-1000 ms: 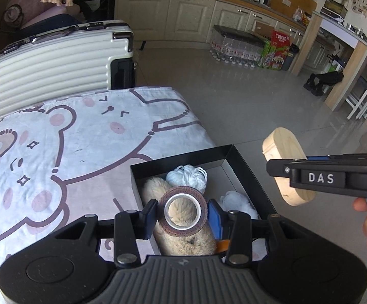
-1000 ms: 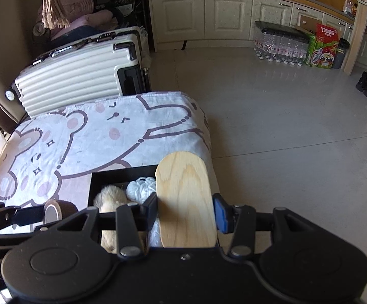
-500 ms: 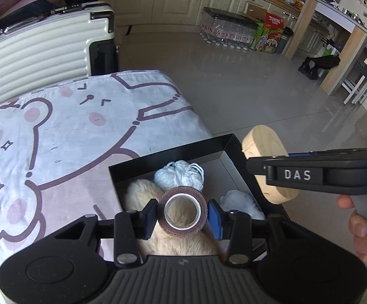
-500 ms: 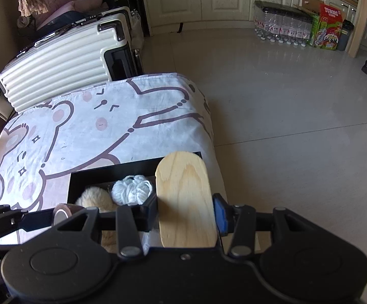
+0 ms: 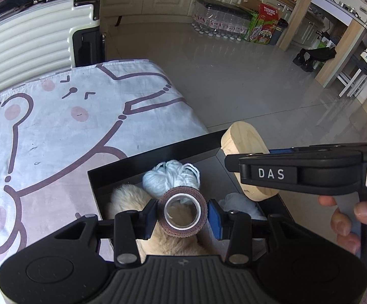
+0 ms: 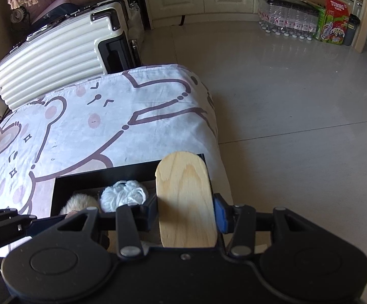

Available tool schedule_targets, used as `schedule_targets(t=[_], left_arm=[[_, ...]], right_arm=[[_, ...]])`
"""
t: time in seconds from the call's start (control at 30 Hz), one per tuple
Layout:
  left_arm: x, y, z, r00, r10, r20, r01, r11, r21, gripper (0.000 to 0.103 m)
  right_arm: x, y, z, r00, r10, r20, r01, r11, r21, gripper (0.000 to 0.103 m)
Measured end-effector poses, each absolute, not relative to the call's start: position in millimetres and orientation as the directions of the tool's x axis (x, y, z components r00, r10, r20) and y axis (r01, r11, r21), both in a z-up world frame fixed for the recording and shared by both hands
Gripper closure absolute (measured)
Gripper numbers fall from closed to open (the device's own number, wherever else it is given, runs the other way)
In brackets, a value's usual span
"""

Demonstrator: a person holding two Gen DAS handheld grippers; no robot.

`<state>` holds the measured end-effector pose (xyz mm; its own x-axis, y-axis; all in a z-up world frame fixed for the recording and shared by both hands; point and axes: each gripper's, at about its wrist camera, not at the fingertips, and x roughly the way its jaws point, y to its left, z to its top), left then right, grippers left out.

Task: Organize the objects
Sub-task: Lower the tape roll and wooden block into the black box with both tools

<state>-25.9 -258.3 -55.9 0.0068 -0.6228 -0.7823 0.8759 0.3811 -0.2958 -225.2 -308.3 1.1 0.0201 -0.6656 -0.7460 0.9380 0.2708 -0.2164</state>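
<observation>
Left wrist view: left gripper (image 5: pixel 182 211) jaws pinch tape (image 5: pixel 182 211) above box (image 5: pixel 153 158); right gripper (image 6: pixel 186 209) jaws clamp board (image 6: pixel 184 200), likely for boxing.

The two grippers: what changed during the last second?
Both cameras tilted down toward the black open box. Left gripper stays shut on the brown tape roll, right gripper on the oval wooden board. Nothing released.

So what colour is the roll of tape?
The roll of tape is reddish brown with a white core, clearest in the left wrist view.
</observation>
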Motion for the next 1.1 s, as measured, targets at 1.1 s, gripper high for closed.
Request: schedule_targets(t=[1.1], left_arm=[[-27,-273,-61,-0.042,-0.649,-0.76,0.871,0.348,-0.346,0.06]], right_arm=[[-228,-319,-2,0.047,-0.614,-0.788,0.945,0.282,-0.163,0.048]])
